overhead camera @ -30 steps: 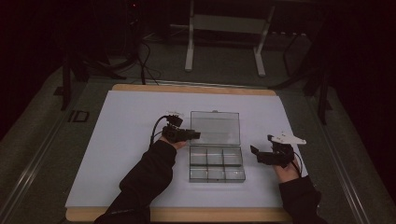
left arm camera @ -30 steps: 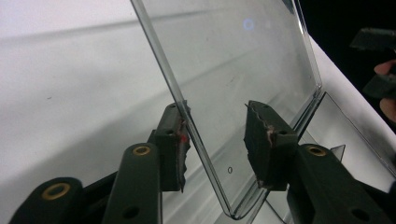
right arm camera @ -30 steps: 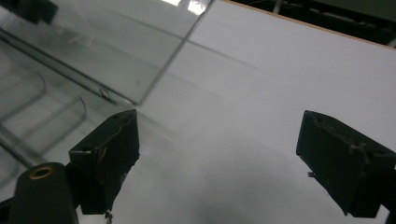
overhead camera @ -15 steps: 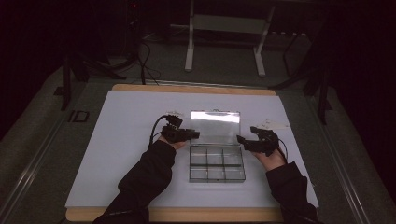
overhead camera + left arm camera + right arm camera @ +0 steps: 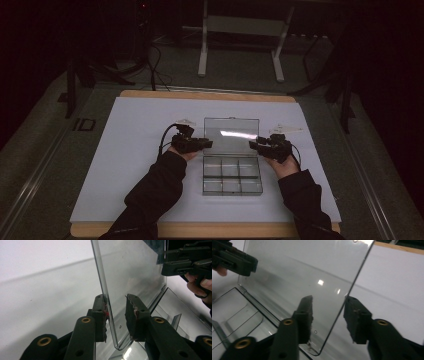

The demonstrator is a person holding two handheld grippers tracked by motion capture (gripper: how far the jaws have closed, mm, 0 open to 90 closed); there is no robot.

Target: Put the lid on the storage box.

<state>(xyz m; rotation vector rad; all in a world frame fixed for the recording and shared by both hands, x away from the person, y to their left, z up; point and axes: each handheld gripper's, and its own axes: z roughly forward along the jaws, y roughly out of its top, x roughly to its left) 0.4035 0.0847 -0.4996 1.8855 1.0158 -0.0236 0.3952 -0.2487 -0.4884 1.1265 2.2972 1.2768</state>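
A clear plastic compartment box (image 5: 231, 175) lies on the white table sheet with its lid (image 5: 231, 136) raised. My left gripper (image 5: 207, 144) is at the lid's left edge and my right gripper (image 5: 252, 145) at its right edge. In the left gripper view the lid (image 5: 135, 270) passes between the jaws of my left gripper (image 5: 116, 298). One pad touches it and the other stands apart. In the right gripper view the lid's edge (image 5: 299, 270) lies between the jaws of my right gripper (image 5: 329, 298), with gaps on both sides. Both pairs of jaws have just been closing.
The white sheet (image 5: 140, 130) covers a wooden board on a grey floor. A metal stand (image 5: 240, 45) and cables sit beyond the far edge. The box's compartments look bare. Dark sleeves reach in from the near edge.
My right hand has moved left, from the open sheet up to the lid's right edge, and its jaws have narrowed. The left hand has stayed at the lid's left edge.
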